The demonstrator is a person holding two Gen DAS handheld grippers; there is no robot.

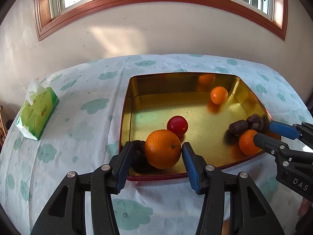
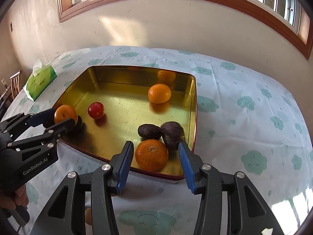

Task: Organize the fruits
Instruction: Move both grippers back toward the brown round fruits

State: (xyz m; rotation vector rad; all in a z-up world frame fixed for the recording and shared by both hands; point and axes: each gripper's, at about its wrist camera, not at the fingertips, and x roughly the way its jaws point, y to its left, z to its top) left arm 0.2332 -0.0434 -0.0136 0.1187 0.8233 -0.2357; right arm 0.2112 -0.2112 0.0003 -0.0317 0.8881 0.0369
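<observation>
Scanning left to right: tissue pack point(image 1: 37, 109) at the table's left end, green, with a logo and print too small to read. Gold tin point(image 1: 125, 117) mid-table holds all the fruit. Left gripper point(image 1: 156, 152) open, jaws either side of the big orange point(image 1: 163, 148) at the tin's near-left corner, not clamped; right pad just beside the peel, left pad against a dark fruit point(image 1: 138, 152) tucked behind the orange. Risk: closing here likely pinches the dark fruit too, or the orange squirts out since it's round and wide for the jaws. Tomato point(image 1: 177, 125) sits just behind and could get knocked and roll on the slick metal. Small orange point(image 1: 219, 95) alone at the far side. Right gripper point(image 2: 156, 154) open as well, straddling the near-right orange point(image 2: 151, 154) with two dark avocados point(image 2: 149, 131) touching it behind; the right one looks motion-blurred, so probably unsettled. Risk: right finger nudging that avocado against the tin wall, or the jaw catching the rim. Readable: "GenRobot.AI" on the left gripper body in the right view, "DAS" on the right gripper in the left view
</observation>
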